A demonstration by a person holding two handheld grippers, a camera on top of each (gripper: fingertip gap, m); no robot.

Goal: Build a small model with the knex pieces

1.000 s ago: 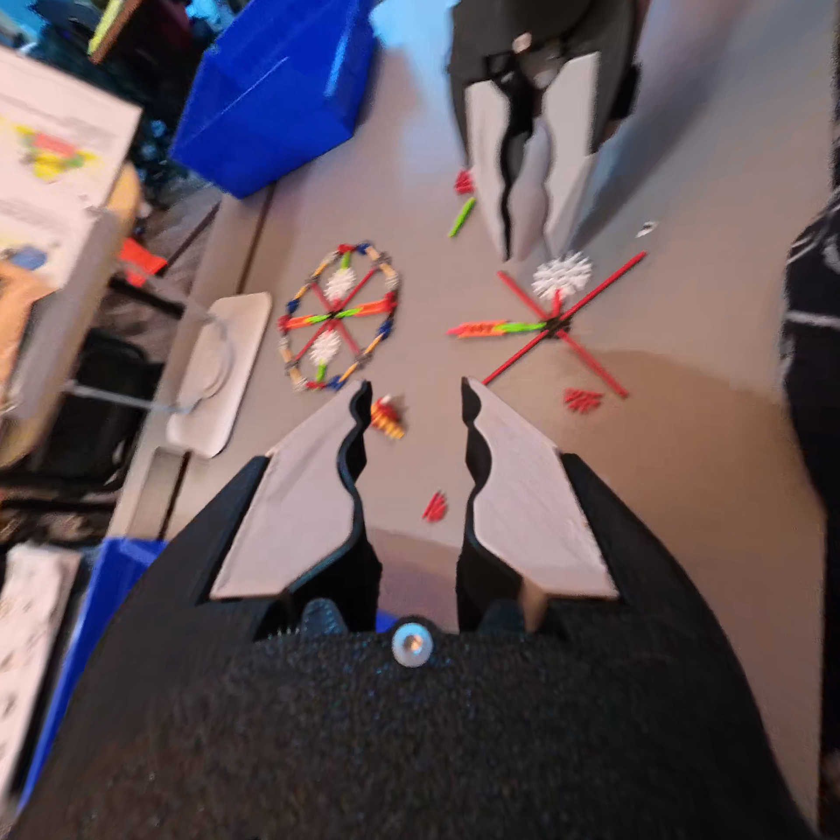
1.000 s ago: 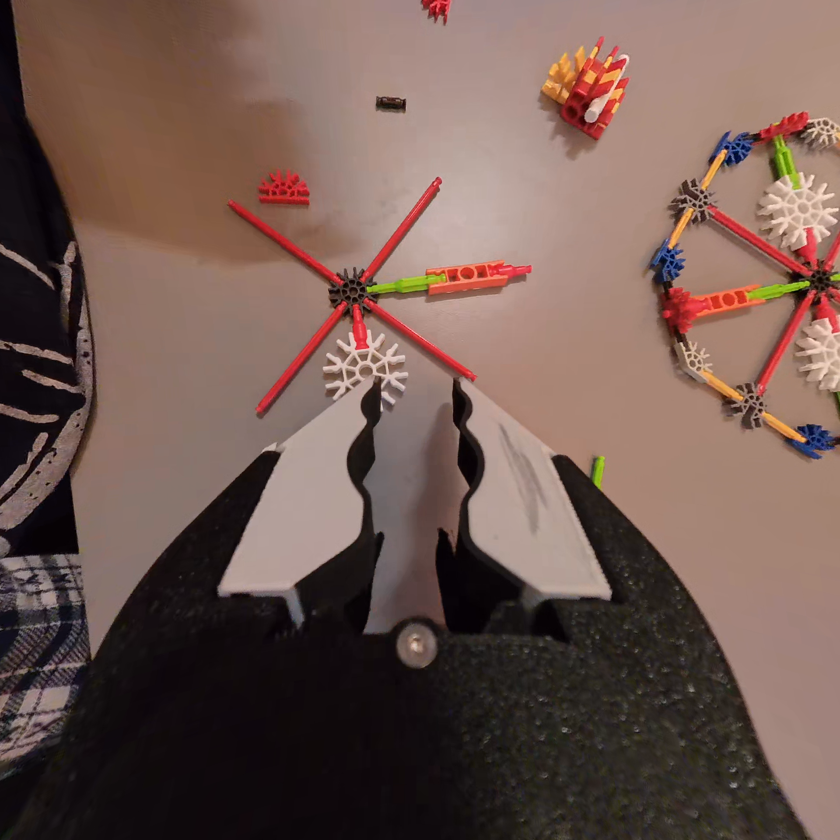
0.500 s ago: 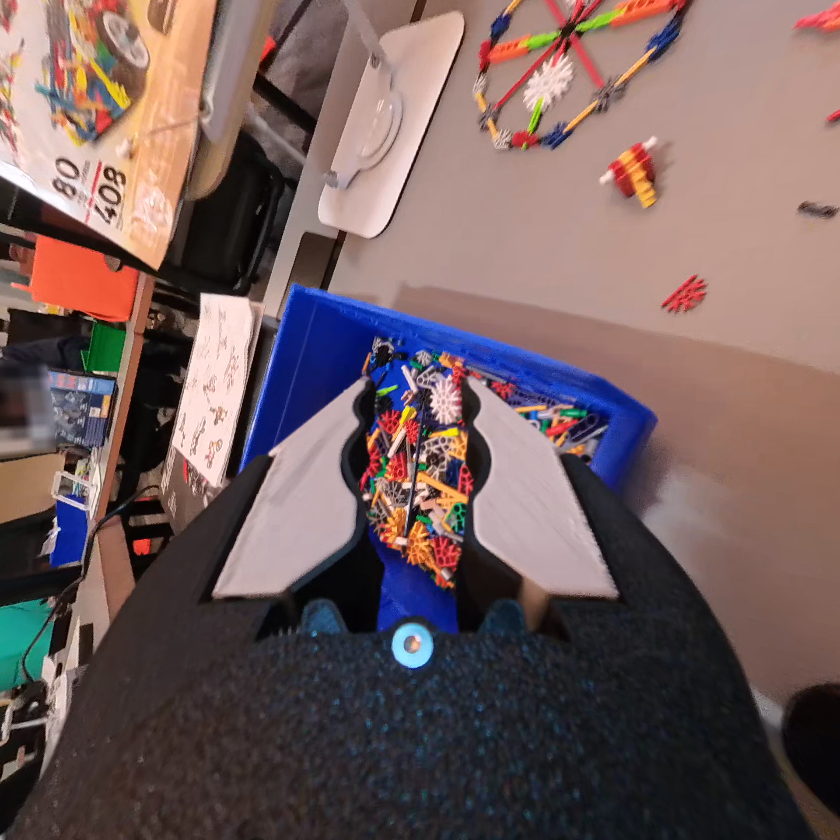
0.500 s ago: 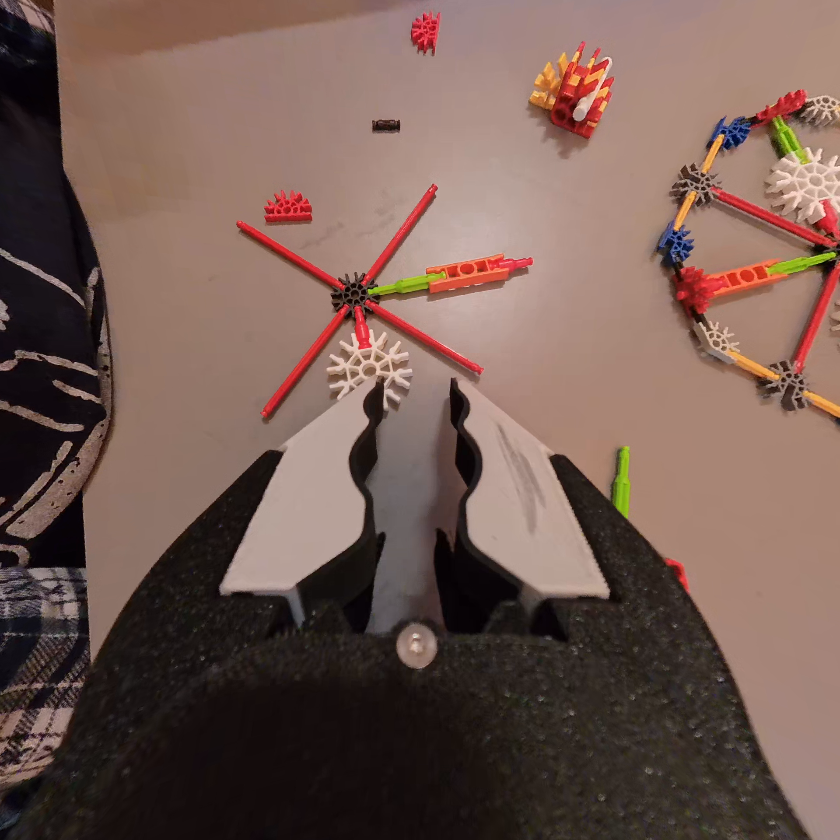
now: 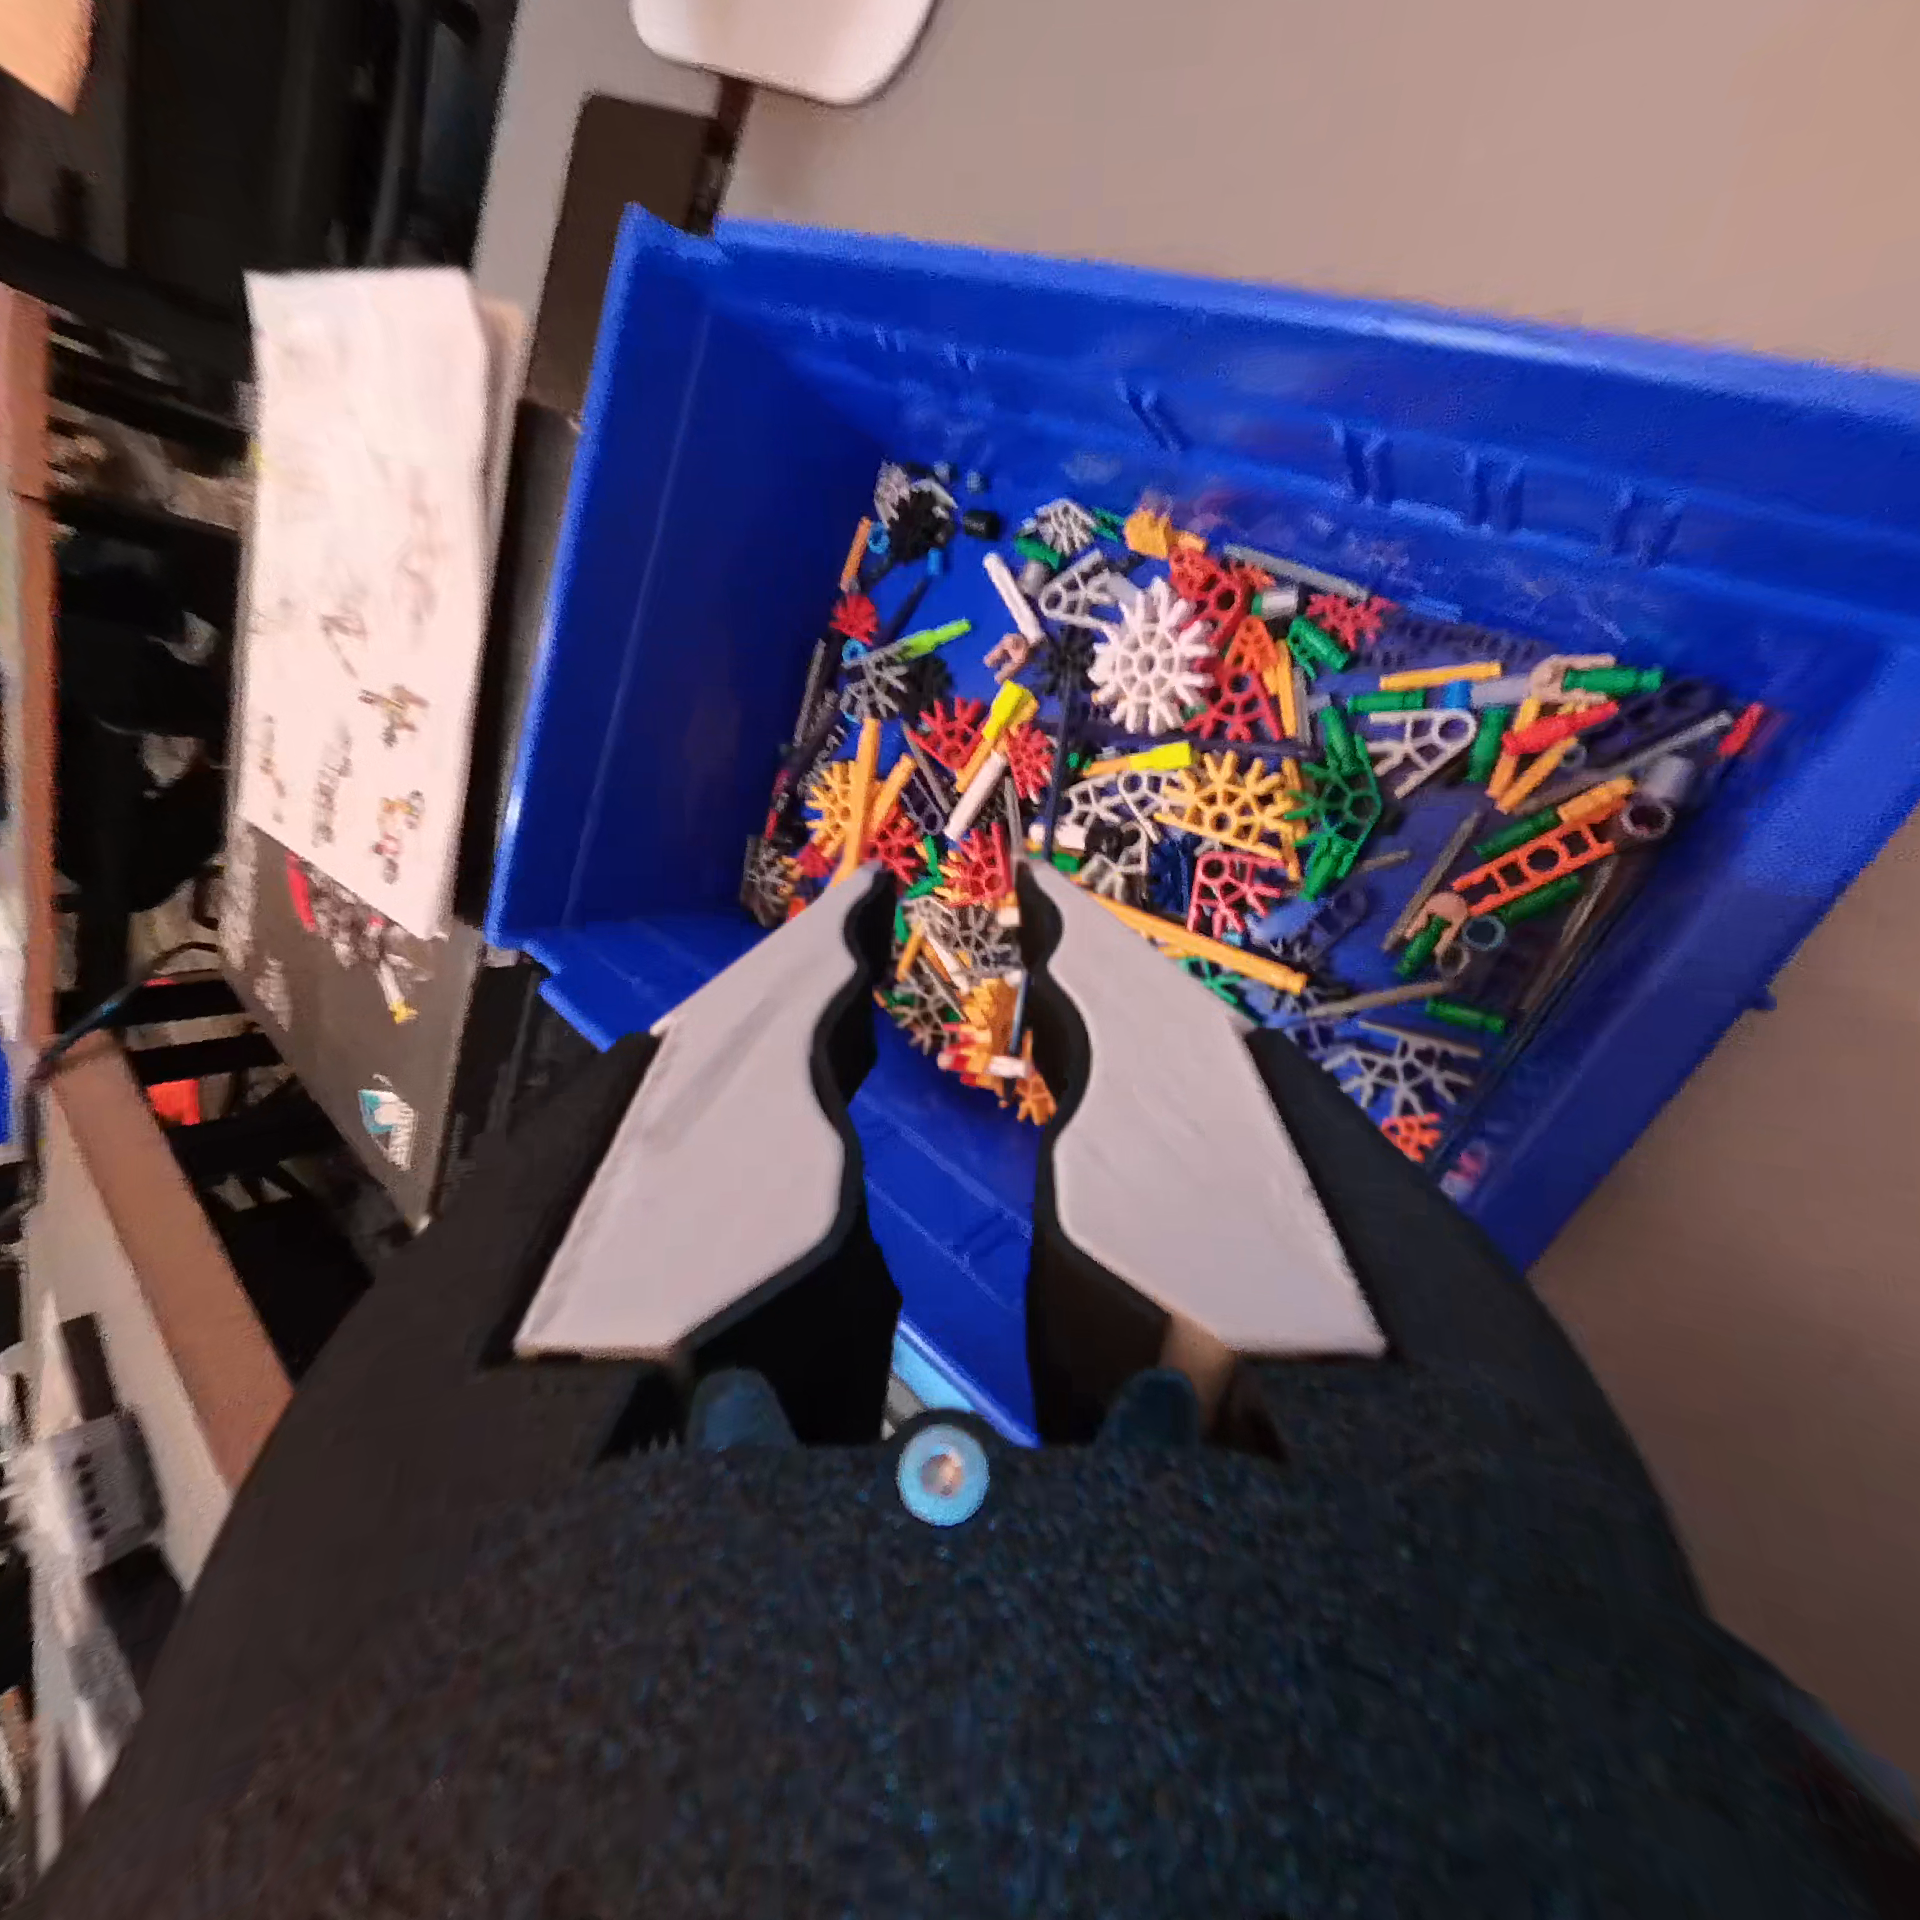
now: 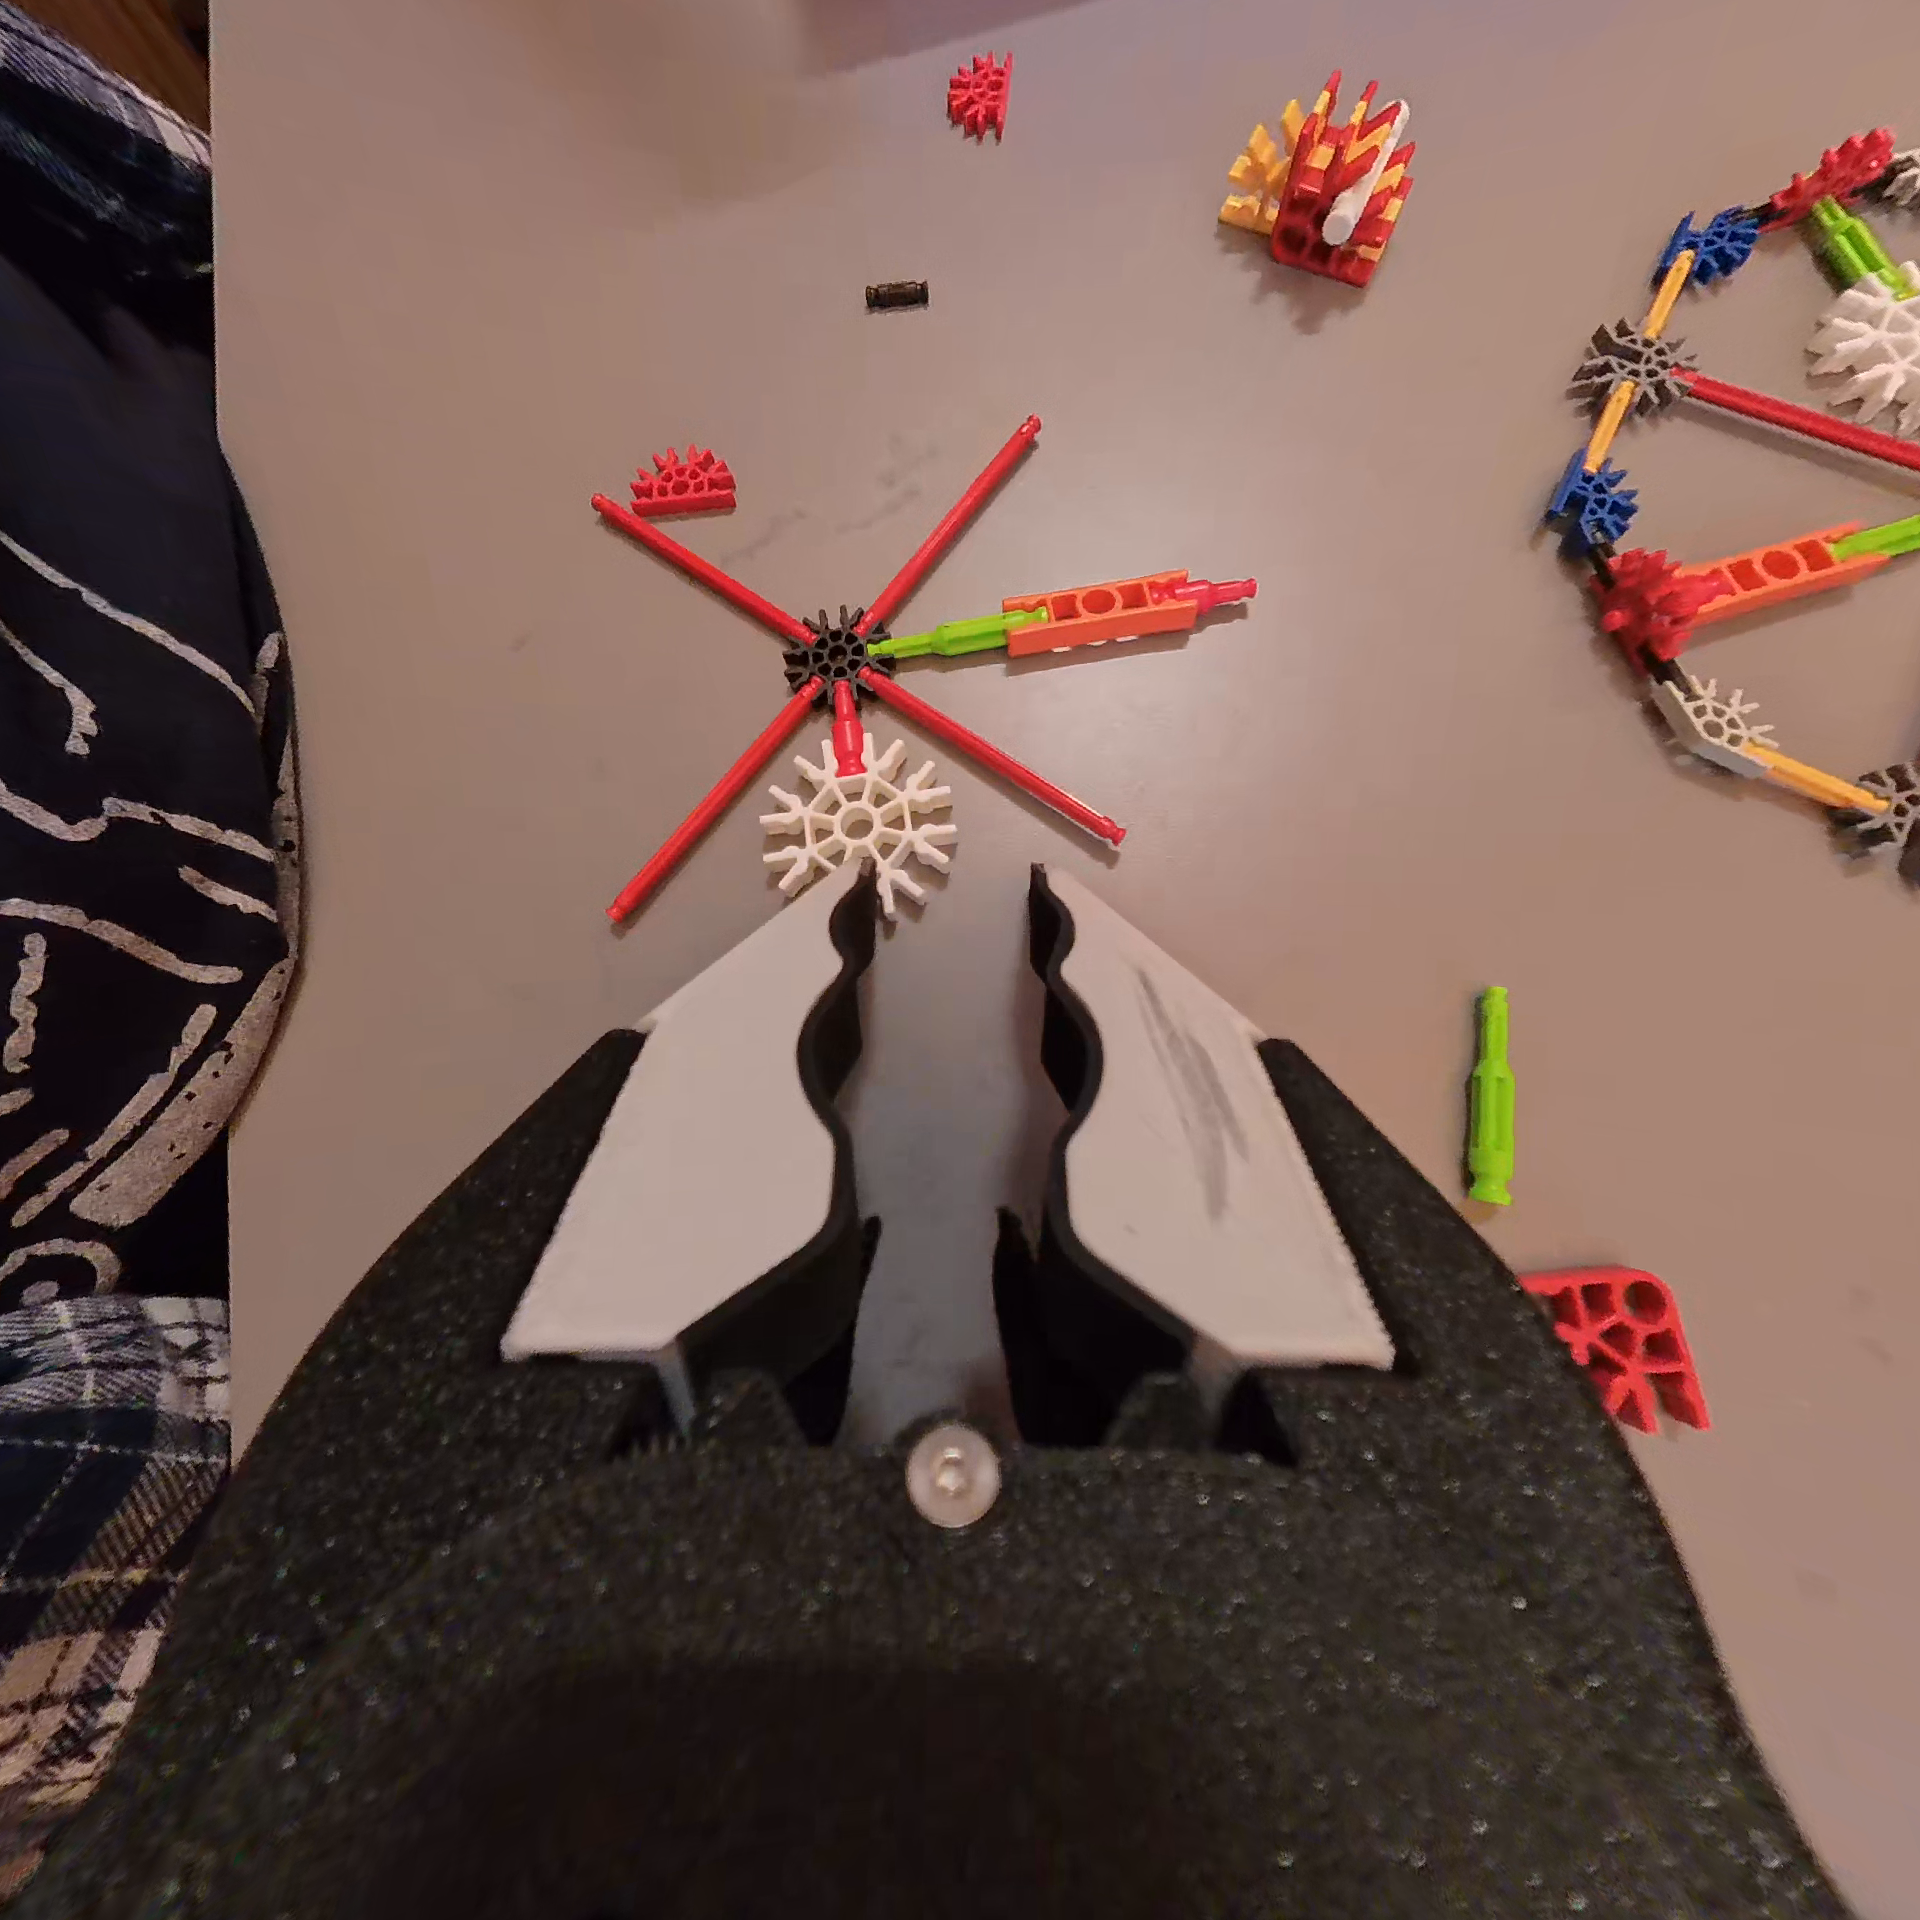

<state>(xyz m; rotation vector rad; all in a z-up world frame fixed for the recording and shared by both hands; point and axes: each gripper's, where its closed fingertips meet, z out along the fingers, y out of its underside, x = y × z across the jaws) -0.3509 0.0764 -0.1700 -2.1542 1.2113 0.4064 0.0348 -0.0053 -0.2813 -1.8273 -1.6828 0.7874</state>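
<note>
My left gripper (image 5: pixel 951 883) is open and empty, above a blue bin (image 5: pixel 1247 343) that holds a heap of small coloured building rods and connectors (image 5: pixel 1195 790). A white snowflake connector (image 5: pixel 1151 659) lies on top of the heap. My right gripper (image 6: pixel 951 883) is open and empty over the grey table (image 6: pixel 1351 831). Just ahead of its fingertips lies a white snowflake connector (image 6: pixel 858 821) joined by a short red rod to a black hub (image 6: pixel 837 652). The hub has long red spokes (image 6: pixel 717 566) and a green and orange arm (image 6: pixel 1091 615).
A partly built wheel (image 6: pixel 1766 499) lies at the right edge. A red and yellow clump (image 6: pixel 1325 197), a green rod (image 6: pixel 1491 1096), a red corner piece (image 6: pixel 1626 1351), red connectors (image 6: pixel 684 484) and a black piece (image 6: pixel 896 295) lie loose. A person's dark clothing (image 6: pixel 114 831) is left. Papers (image 5: pixel 358 582) lie beside the bin. The gap from one gripper's tips to the other's is roughly 40 cm. The right tips stand about 5 cm off the black hub (image 6: pixel 837 652).
My left gripper has swung from the table with the models to over the blue bin and moved closer to the pieces. My right gripper has drawn back a little from the spoked hub.
</note>
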